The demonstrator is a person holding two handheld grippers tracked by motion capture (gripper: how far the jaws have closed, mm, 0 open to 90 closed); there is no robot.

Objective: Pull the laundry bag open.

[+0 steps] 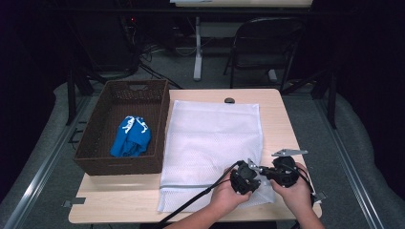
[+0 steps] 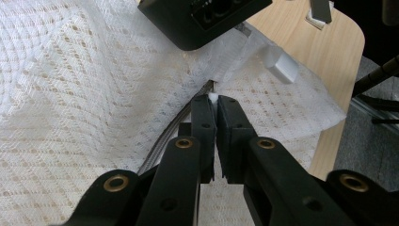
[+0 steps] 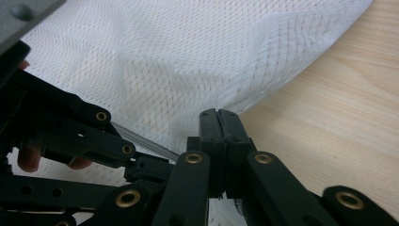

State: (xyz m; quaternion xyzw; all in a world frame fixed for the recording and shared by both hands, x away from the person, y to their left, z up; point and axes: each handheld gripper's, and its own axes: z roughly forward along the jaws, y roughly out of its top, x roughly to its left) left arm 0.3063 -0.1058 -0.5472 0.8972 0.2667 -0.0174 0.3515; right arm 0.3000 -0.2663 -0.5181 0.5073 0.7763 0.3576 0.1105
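Observation:
A white mesh laundry bag (image 1: 215, 131) lies flat on the wooden table (image 1: 282, 119), its grey zipper (image 1: 191, 186) running along the near edge. Both grippers meet at the bag's near right corner. My left gripper (image 2: 212, 100) is shut on a small white zipper pull (image 2: 213, 97) at the end of the zipper (image 2: 164, 141); in the high view it is the left gripper (image 1: 254, 175). My right gripper (image 3: 219, 113) is shut on the bag's mesh edge (image 3: 244, 101); in the high view the right gripper (image 1: 268, 171) faces the left one. A hand holds each.
A brown woven basket (image 1: 95, 164) stands left of the bag and holds a blue cloth (image 1: 131, 137) with white cord. A small dark object (image 1: 229, 100) sits at the table's far edge. A folding chair (image 1: 265, 43) stands beyond. Bare wood (image 3: 339, 108) lies right of the bag.

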